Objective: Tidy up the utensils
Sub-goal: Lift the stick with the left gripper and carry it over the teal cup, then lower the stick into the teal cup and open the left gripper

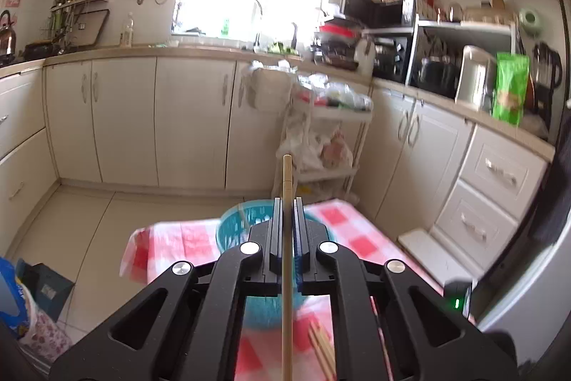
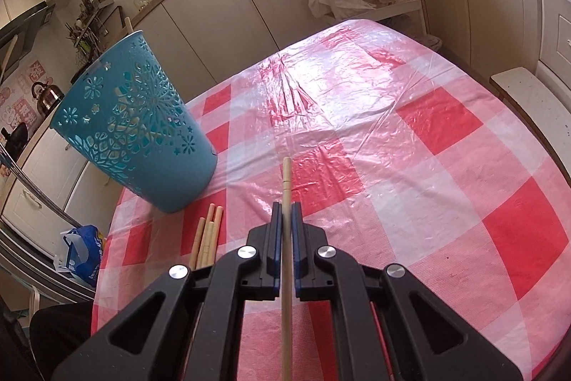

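Note:
My left gripper (image 1: 287, 202) is shut on a wooden chopstick (image 1: 287, 181) that runs forward between its fingers, held above the open top of a teal perforated holder (image 1: 235, 224). Loose chopsticks (image 1: 321, 349) lie on the cloth below it. My right gripper (image 2: 285, 206) is shut on another wooden chopstick (image 2: 286, 177), just above the red-and-white checked tablecloth (image 2: 410, 145). The teal holder (image 2: 135, 124) stands upright to its left, with one stick poking from its rim. Several loose chopsticks (image 2: 208, 234) lie beside the holder's base, left of the right gripper.
The small table is ringed by cream kitchen cabinets (image 1: 142, 120). A white trolley with plastic bags (image 1: 321, 138) stands beyond the table's far edge. A blue bag (image 2: 84, 249) sits on the floor left of the table. A white stool (image 2: 535, 99) stands at the right.

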The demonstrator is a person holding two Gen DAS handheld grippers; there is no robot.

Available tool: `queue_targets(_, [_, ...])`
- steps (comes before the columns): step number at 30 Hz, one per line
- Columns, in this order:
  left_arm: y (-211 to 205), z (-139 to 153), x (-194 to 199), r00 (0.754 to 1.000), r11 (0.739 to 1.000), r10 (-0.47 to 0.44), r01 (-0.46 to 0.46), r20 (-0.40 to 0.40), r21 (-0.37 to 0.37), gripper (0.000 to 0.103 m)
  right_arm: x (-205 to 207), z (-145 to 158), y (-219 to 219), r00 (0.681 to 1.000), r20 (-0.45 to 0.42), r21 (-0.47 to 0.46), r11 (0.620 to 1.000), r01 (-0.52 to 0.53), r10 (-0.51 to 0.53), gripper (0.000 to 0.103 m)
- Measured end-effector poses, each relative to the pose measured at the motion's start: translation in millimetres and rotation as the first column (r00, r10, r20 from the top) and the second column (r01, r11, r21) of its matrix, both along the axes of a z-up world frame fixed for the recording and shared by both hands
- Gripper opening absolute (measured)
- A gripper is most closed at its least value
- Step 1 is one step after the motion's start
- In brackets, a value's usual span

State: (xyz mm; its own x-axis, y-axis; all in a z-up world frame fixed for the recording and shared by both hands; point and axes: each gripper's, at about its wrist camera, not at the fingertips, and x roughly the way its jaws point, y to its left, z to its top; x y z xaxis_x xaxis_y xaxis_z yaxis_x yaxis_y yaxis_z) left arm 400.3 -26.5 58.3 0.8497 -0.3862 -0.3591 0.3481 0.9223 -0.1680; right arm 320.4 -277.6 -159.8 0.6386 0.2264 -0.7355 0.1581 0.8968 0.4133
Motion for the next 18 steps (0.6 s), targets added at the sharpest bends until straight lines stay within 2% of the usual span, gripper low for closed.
queue_targets(10, [2, 31, 66, 0.995, 0.989, 0.058, -0.046, 0.08, -0.14, 0.005, 1, -3, 0, 1.0, -0.021, 0.008, 1.0, -0.002, 0.002, 0.006])
queue_targets(15, [-9, 28, 98, 0.987, 0.981, 0.109, -0.088, 0.118, -0.173, 0.005, 2, -3, -1, 1.0, -0.028, 0.011, 1.0, -0.002, 0.002, 0.006])
queue_targets(18, [-20, 17, 118, 0.985, 0.98, 0.137, -0.119, 0.104, -0.16, 0.005, 2, -3, -1, 1.0, -0.029, 0.013, 1.0, 0.0, 0.001, 0.006])
